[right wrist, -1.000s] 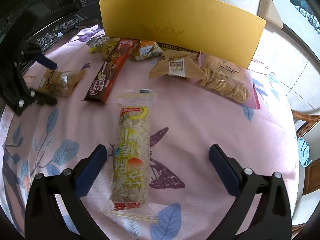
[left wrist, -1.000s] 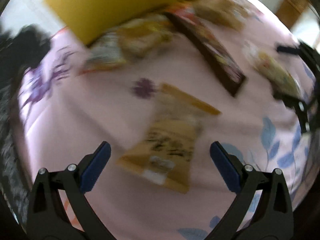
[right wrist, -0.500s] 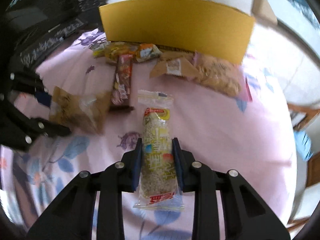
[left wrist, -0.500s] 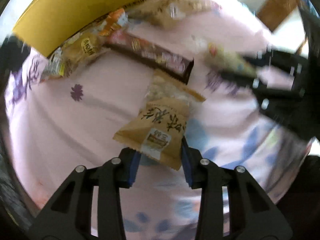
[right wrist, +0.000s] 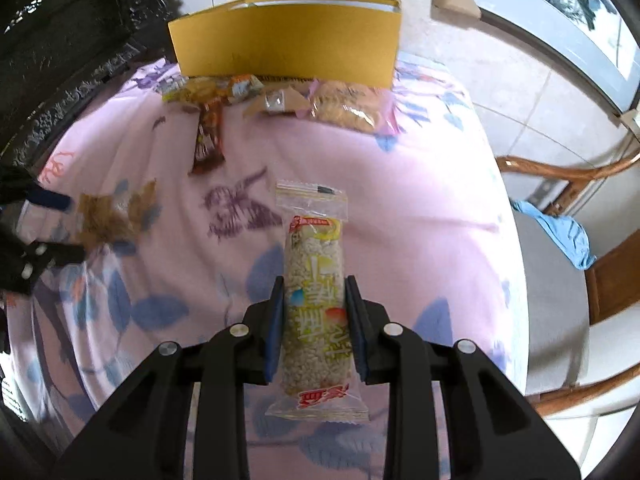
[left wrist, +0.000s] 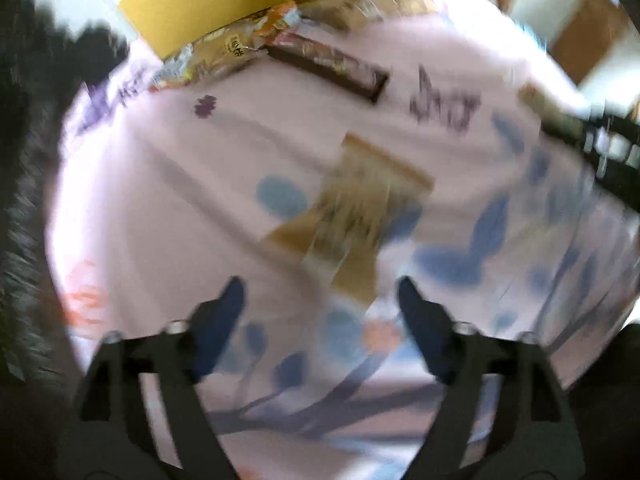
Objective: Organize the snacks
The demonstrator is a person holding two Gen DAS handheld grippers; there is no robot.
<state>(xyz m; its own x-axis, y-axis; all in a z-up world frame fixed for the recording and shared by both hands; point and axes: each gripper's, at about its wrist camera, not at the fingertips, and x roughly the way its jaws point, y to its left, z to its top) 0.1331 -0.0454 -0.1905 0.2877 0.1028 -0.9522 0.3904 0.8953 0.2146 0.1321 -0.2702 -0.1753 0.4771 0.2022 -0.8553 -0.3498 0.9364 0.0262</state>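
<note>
My right gripper [right wrist: 315, 300] is shut on a clear-wrapped puffed rice bar [right wrist: 315, 280] and holds it above the pink cloth. My left gripper [left wrist: 320, 300] is open; a tan snack packet [left wrist: 352, 216] lies blurred on the cloth just ahead of it, free of the fingers. The same packet [right wrist: 108, 212] shows at the left of the right wrist view, beside the left gripper [right wrist: 60, 224]. A yellow box [right wrist: 286, 40] stands at the far edge of the table.
Several snack packets lie in front of the yellow box: a dark chocolate bar [right wrist: 208, 136], a cracker bag [right wrist: 348, 108], small yellow packets [right wrist: 200, 90]. A wooden chair [right wrist: 568, 240] with a blue cloth stands to the right. Dark carved furniture is at the left.
My left gripper opened and let go of the tan packet, which now lies on the cloth. My right gripper lifted the rice bar and drew back from the box.
</note>
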